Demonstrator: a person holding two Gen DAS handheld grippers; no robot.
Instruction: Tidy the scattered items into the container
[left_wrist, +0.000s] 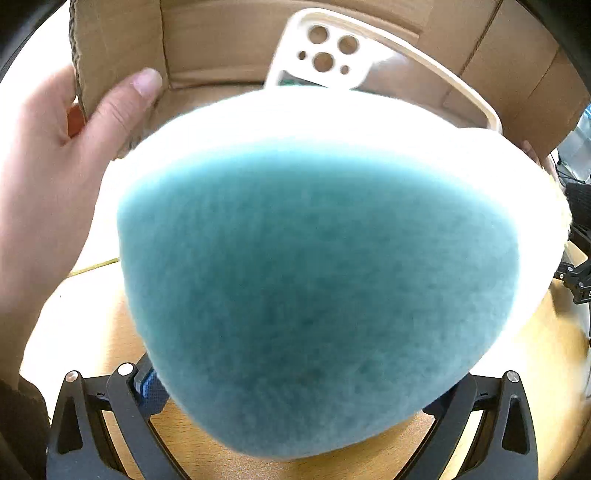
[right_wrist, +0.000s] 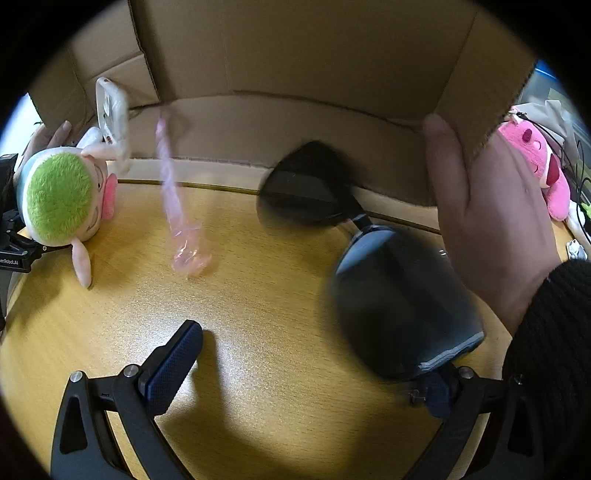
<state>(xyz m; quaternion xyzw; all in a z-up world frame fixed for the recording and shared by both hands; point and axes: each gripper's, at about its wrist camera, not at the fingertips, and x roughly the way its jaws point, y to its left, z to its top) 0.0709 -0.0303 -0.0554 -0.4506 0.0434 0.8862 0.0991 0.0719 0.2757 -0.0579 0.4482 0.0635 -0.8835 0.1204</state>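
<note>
The left claw (left_wrist: 295, 391) is closed on a plush toy (left_wrist: 317, 280), held at the open mouth of the tipped cardboard box (left_wrist: 221, 40); the toy hides both pads. A bare hand (left_wrist: 51, 177) grips the box's left flap. The right claw (right_wrist: 303, 369) gapes wide with blurred dark sunglasses (right_wrist: 402, 299) seemingly against its right finger. A phone case (left_wrist: 332, 55) leans inside the box. Partial lettering shows at the left edge.

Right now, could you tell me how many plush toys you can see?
2. A green-haired plush sits at the table's left, gripped by the left tongs; a pink plush lies beyond the cardboard box. Others may be hidden.
</note>
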